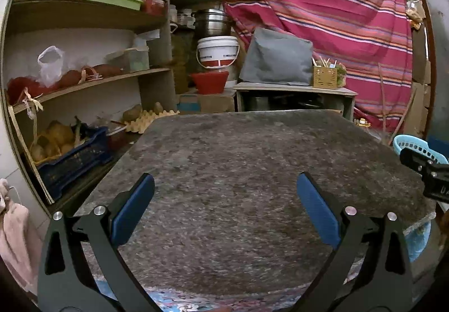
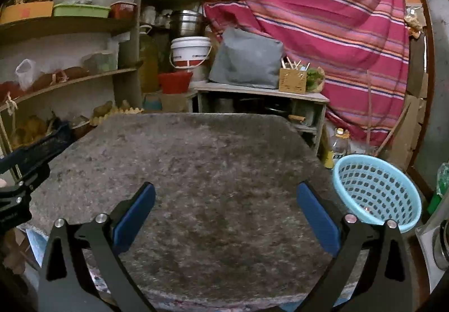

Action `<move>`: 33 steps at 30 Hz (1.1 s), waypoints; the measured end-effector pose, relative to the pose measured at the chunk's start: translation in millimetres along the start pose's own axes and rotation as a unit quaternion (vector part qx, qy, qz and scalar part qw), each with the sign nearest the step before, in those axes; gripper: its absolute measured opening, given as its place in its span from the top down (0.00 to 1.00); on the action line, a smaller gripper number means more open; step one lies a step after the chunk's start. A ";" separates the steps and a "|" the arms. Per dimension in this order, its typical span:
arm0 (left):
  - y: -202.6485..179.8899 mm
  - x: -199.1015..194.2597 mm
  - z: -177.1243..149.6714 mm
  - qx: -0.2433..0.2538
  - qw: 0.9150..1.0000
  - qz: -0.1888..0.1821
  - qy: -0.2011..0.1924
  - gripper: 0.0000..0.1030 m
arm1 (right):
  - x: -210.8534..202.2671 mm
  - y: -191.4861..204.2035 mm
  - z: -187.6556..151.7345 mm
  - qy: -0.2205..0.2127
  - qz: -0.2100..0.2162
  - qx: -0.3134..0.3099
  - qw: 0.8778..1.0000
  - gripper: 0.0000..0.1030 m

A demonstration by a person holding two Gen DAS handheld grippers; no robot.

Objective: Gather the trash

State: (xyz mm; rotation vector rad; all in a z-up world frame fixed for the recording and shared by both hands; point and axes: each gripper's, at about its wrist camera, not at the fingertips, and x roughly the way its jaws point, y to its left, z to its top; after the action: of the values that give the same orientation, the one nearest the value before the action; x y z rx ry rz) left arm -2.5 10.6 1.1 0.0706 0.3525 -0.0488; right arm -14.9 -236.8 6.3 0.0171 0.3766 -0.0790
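Note:
My left gripper (image 1: 224, 185) is open and empty, held over the near part of a table covered in grey felt (image 1: 238, 149). My right gripper (image 2: 226, 194) is open and empty over the same grey felt table (image 2: 196, 149). A light blue perforated basket (image 2: 376, 191) stands off the table's right edge, right of my right gripper; its rim shows in the left wrist view (image 1: 412, 145). No trash shows on the felt. The right gripper's body shows at the right edge of the left wrist view (image 1: 426, 171), and the left gripper's body at the left edge of the right wrist view (image 2: 16, 188).
Wooden shelves (image 1: 84, 79) with bags, boxes and a blue crate (image 1: 73, 160) of potatoes stand at the left. Behind the table are a white bucket (image 1: 217, 51), a red bowl (image 1: 209, 82), a low cabinet (image 1: 294, 90) and a striped red cloth (image 1: 322, 3). A bottle (image 2: 338, 146) stands by the basket.

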 end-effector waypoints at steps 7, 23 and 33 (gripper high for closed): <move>2.6 6.2 -5.5 -0.005 1.000 0.009 0.009 0.05 | 8.3 11.6 -11.1 0.001 0.000 -0.007 1.000 0.04; 6.0 -8.7 -6.8 -0.013 1.000 0.019 -0.004 0.05 | 8.9 15.5 -9.2 0.007 0.005 0.006 1.000 0.04; 3.9 -6.0 -11.6 -0.006 1.000 0.018 0.008 0.05 | 13.6 10.6 -12.3 0.014 -0.007 0.031 0.999 0.04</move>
State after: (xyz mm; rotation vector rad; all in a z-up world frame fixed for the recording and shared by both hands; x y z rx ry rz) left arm -11.9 15.6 -7.4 0.0662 0.3672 -0.0115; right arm -6.0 -226.9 -10.2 0.0764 0.4018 -0.1036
